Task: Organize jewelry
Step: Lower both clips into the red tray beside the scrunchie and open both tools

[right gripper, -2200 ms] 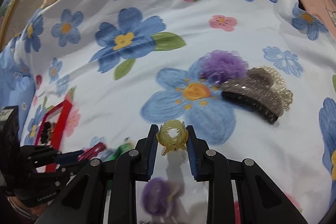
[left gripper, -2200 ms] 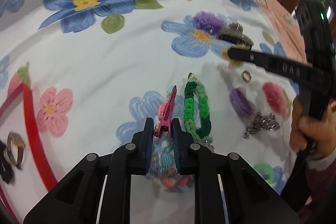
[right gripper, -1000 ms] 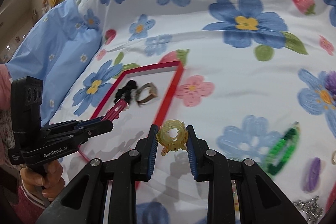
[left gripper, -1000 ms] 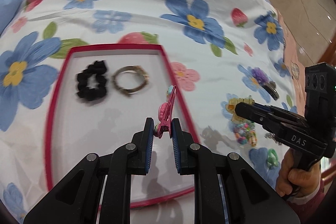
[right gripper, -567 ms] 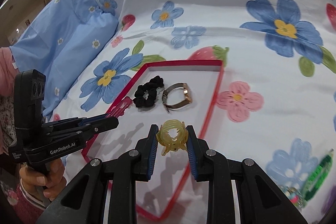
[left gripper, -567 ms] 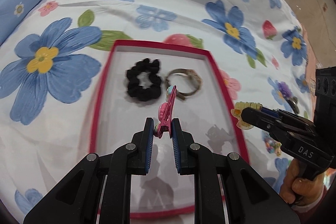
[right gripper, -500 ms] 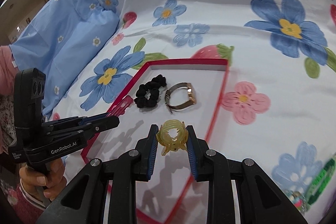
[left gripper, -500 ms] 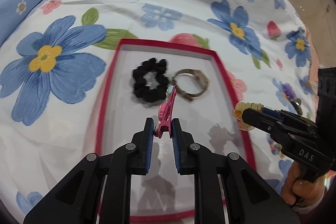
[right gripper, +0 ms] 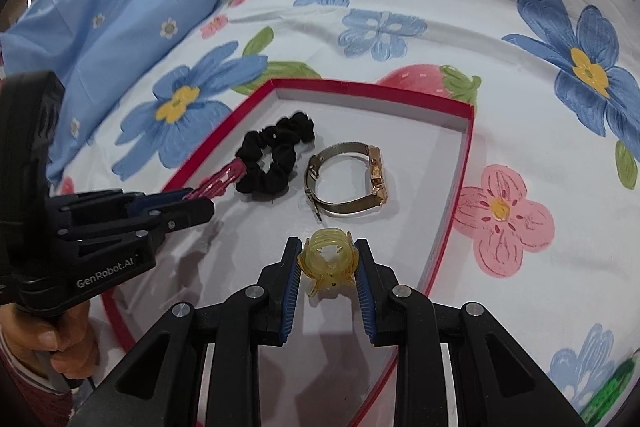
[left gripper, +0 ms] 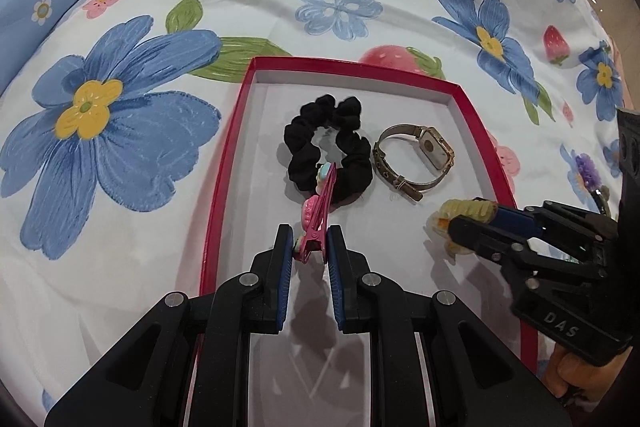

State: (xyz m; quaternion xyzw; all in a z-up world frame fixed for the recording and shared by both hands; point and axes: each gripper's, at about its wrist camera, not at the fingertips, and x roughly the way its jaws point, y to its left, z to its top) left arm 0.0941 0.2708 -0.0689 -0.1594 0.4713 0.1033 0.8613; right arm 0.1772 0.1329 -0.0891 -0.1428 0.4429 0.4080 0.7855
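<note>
Here, in the left wrist view, the left gripper [left gripper: 307, 251] has its two blue-padded tongs clamped on the near end of a pink hair clip [left gripper: 318, 215], which points away from the camera over a red-rimmed tray [left gripper: 224, 163] with a white floor. The clip's far tip overlaps the near edge of a black scrunchie [left gripper: 328, 147] lying on the tray floor (whether it touches cannot be told). Just right of the scrunchie lies a gold wristwatch [left gripper: 416, 159] on its side, its strap forming a loop. At the right, the right gripper [left gripper: 460, 223] reaches in over the tray's right part, its tongs pressed on a yellow claw clip [left gripper: 466, 209]. A hand [left gripper: 576, 375] grips its handle at the lower right edge. The tray rests on a floral bedsheet [left gripper: 140, 131] printed with blue flowers and strawberries.

In the right wrist view, the right gripper [right gripper: 328, 267] holds the yellow claw clip [right gripper: 328, 259] between its pads, above the tray's [right gripper: 452, 223] near right part. The wristwatch [right gripper: 348, 183] lies just beyond the clip, the scrunchie [right gripper: 276, 159] to its left. The left gripper [right gripper: 204, 205] enters from the left, closed on the pink hair clip [right gripper: 222, 179], whose tip lies beside the scrunchie. A hand [right gripper: 44, 339] holds its handle. A light blue pillow [right gripper: 120, 7] lies at the far left on the bedsheet [right gripper: 520, 131].
</note>
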